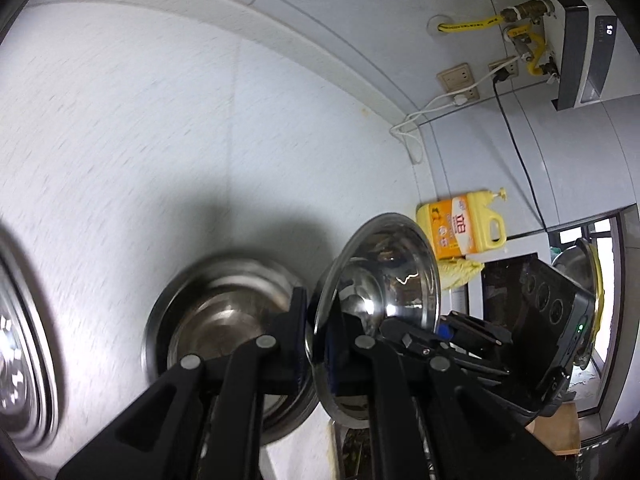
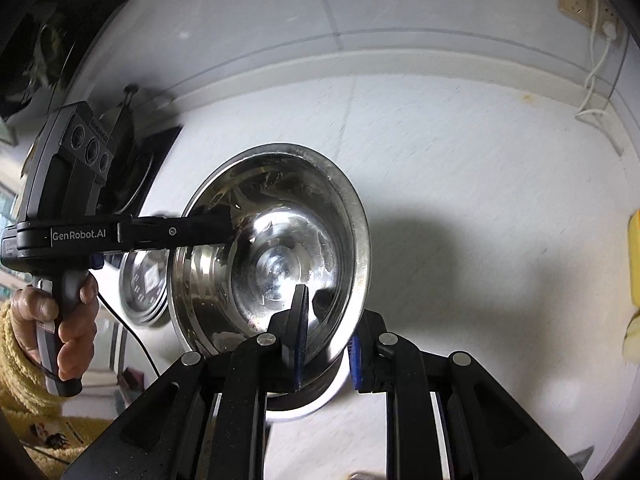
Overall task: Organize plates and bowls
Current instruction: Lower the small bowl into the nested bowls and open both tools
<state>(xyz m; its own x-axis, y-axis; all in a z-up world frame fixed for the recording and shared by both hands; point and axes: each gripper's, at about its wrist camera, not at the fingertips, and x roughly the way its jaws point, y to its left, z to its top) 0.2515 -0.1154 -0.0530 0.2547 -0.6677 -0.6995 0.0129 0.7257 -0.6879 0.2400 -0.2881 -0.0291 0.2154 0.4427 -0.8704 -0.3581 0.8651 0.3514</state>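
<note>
The shiny stainless-steel bowl (image 2: 268,256) is held on edge above the white speckled countertop (image 2: 460,184), gripped by both tools at once.

Right wrist view: the right gripper (image 2: 326,340) pinches the bowl's near rim, one blue-padded finger (image 2: 298,336) inside the bowl and the other outside against the wall. The left gripper (image 2: 218,228) enters from the left of this claw and reaches over the far rim; its finger lies inside the bowl. This view alone shows the bare hand (image 2: 66,320) on the left tool's handle, with a yellow fleece sleeve. A flat round steel plate (image 2: 144,284) lies on the counter behind the bowl's left rim.

Left wrist view: the left gripper (image 1: 320,332) is pinched on the same bowl (image 1: 380,280), whose rim passes between its fingers. The right tool's black body appears just right of the claw. Only this view shows a second, blurred steel bowl (image 1: 216,320) resting on the counter directly ahead of the left finger, a steel rim at the far left edge, and a yellow detergent jug (image 1: 464,228) beyond the claw to the right, against the tiled wall.
</note>
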